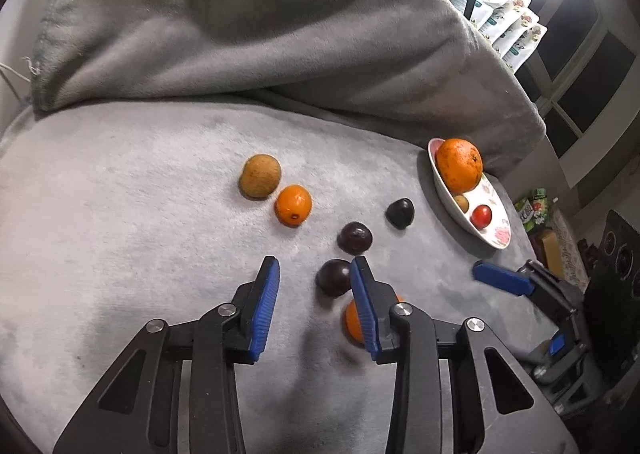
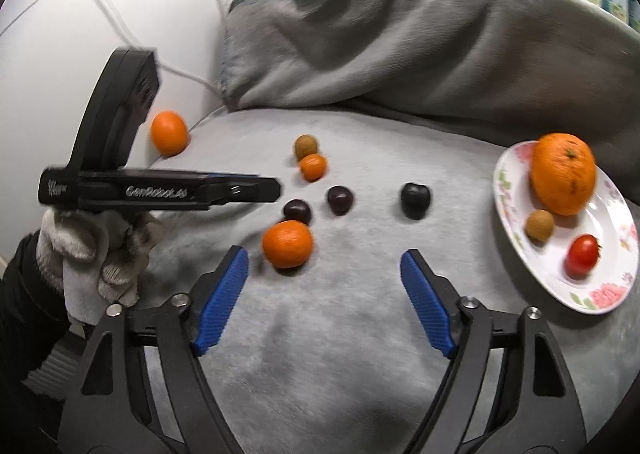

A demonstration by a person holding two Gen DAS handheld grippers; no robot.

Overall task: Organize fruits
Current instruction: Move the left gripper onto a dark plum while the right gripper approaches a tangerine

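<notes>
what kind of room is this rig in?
Probably a home living room or bedroom: fruit lies on a soft grey blanket against a big cushion, with a flowered plate and night-dark windows behind.

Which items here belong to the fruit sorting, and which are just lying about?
Job: floral white plate; large orange, small brown fruit and red tomato on it; loose orange mandarin; dark plum.
Lying about: grey folded blanket; white cable.

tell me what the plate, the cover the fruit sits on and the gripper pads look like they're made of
Plate: likely glazed ceramic or melamine; glossy white with printed pink flowers. Which one, the look leaves open.
Cover: soft grey plush fabric, probably fleece; matte nap with brushed patches and folds.
Gripper pads: blue, finely ribbed, matte; looks like rubber or moulded plastic, on black arms.
</notes>
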